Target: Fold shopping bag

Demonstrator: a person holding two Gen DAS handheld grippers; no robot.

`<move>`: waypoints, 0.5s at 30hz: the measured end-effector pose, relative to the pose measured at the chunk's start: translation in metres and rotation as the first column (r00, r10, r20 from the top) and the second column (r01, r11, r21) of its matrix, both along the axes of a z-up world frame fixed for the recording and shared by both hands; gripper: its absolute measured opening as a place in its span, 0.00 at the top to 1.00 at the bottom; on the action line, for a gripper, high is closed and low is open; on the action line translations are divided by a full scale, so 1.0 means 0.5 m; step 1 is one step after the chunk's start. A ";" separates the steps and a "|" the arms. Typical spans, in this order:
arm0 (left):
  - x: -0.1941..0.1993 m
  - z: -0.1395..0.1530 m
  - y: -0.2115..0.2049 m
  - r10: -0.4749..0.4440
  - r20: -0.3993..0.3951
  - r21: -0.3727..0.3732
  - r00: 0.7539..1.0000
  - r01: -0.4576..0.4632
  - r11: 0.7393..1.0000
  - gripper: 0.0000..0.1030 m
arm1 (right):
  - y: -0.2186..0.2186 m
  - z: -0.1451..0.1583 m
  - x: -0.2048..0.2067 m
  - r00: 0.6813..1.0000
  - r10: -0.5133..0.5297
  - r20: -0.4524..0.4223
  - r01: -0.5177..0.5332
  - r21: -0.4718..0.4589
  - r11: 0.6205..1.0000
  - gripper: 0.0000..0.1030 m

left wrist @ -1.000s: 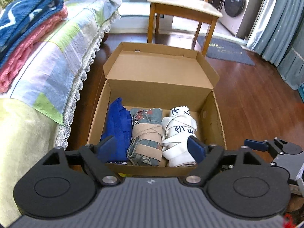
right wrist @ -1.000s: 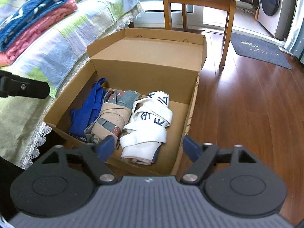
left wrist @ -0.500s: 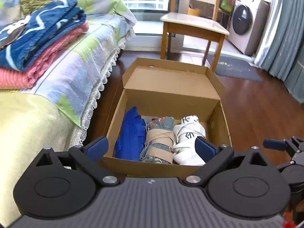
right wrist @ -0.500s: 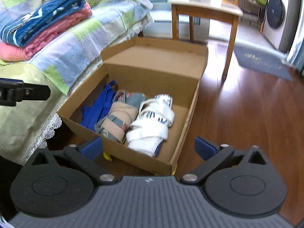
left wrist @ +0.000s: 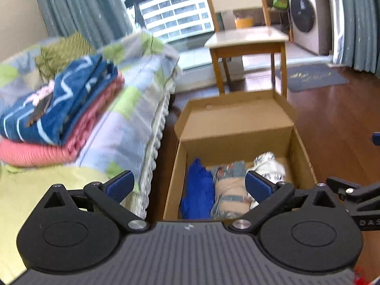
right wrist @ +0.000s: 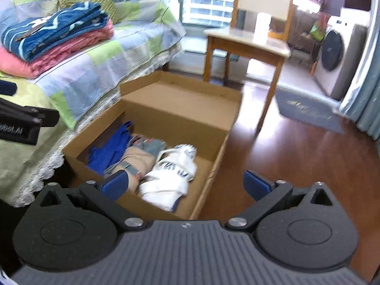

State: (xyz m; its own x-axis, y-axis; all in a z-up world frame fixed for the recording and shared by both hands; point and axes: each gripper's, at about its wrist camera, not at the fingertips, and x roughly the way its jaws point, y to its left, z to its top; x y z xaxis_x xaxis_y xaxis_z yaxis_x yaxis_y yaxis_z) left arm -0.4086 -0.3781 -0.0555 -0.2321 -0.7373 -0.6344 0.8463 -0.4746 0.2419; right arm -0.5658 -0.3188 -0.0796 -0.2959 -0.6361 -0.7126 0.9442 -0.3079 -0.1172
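Held the left fingers [left wrist: 118, 185] released, just opened out wide, with nothing between them. Held the right fingers [right wrist: 115, 185] the same way: just opened wide, gripping nothing. Kept both above the near edge of the box [left wrist: 237, 128], pointed down and clear of its contents.

Saw three bags lying side by side inside: a blue bag [left wrist: 197, 190] at the left, a patterned bag [left wrist: 229, 190] in the middle bound by tan straps, and a white bag [right wrist: 171, 178] at the right, wrapped in its own handles. Found each touching its neighbour, with bare cardboard left to the right of the white one. Judged all three already folded, so little of the task seemed left.

Judged the bundles light, soft and squashy cloth, not fragile and not slippery, but liable to spring loose if lifted by one loose flap. Judged the best hold to be across the middle of a bundle, over the wrapped straps, pinching both sides at once; could not tell how firmly the straps were tucked.

Found the box on the wooden floor [right wrist: 296, 147], lid flap standing at the far side, just right of the bed [left wrist: 114, 137]. Noted folded towels [left wrist: 59, 118] stacked on the bed, well apart from the box.
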 end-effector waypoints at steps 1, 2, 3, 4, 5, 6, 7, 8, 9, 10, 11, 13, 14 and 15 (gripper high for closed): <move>0.004 0.005 -0.001 0.002 -0.020 0.011 1.000 -0.002 1.000 0.02 | 0.002 0.005 0.005 0.999 -0.012 -0.033 0.011 -0.012 1.000 0.01; 0.007 0.008 -0.003 0.010 -0.035 0.029 0.999 -0.009 1.000 0.02 | 0.006 0.010 0.012 0.997 -0.024 -0.071 0.022 -0.028 0.999 0.01; 0.008 0.011 -0.007 0.022 -0.044 0.051 0.999 -0.020 0.998 0.02 | 0.010 0.015 0.019 0.993 -0.036 -0.111 0.031 -0.046 0.998 0.01; 0.011 0.012 -0.010 0.034 -0.047 0.068 0.998 -0.031 0.997 0.02 | 0.015 0.020 0.027 0.987 -0.049 -0.150 0.040 -0.065 0.997 0.01; 0.014 0.011 -0.013 0.047 -0.046 0.080 0.998 -0.043 0.996 0.02 | 0.015 0.023 0.029 0.988 -0.048 -0.147 0.038 -0.064 0.997 0.01; 0.017 0.008 -0.015 0.060 -0.044 0.088 0.997 -0.056 0.995 0.02 | 0.014 0.024 0.028 0.991 -0.039 -0.125 0.032 -0.053 0.998 0.01; 0.020 0.002 -0.017 0.072 -0.039 0.097 0.997 -0.068 0.993 0.02 | 0.013 0.025 0.028 0.994 -0.030 -0.102 0.026 -0.043 0.999 0.01; 0.023 -0.005 -0.020 0.082 -0.032 0.109 0.996 -0.078 0.991 0.02 | 0.011 0.026 0.027 0.997 -0.022 -0.079 0.019 -0.034 0.999 0.01; 0.027 -0.012 -0.023 0.092 -0.026 0.119 0.995 -0.089 0.989 0.02 | 0.010 0.028 0.027 0.998 -0.014 -0.056 0.012 -0.024 1.000 0.01; 0.031 -0.019 -0.026 0.102 -0.021 0.129 0.995 -0.098 0.987 0.02 | 0.009 0.029 0.026 0.999 -0.005 -0.032 0.005 -0.014 1.000 0.01; 0.034 -0.026 -0.030 0.112 -0.016 0.140 0.994 -0.109 0.984 0.02 | 0.003 0.028 0.025 1.000 -0.007 -0.008 0.007 0.000 1.000 0.01; 0.036 -0.035 -0.037 0.119 -0.018 0.163 0.993 -0.115 0.980 0.02 | -0.008 0.021 0.024 1.000 -0.024 0.019 0.024 0.027 0.999 0.01; 0.037 -0.039 -0.040 0.120 -0.021 0.175 0.993 -0.115 0.978 0.02 | -0.011 0.018 0.025 0.999 -0.034 0.023 0.034 0.036 0.999 0.01; 0.038 -0.046 -0.043 0.122 -0.022 0.187 0.992 -0.116 0.976 0.02 | -0.014 0.014 0.027 0.999 -0.041 0.026 0.040 0.042 0.998 0.01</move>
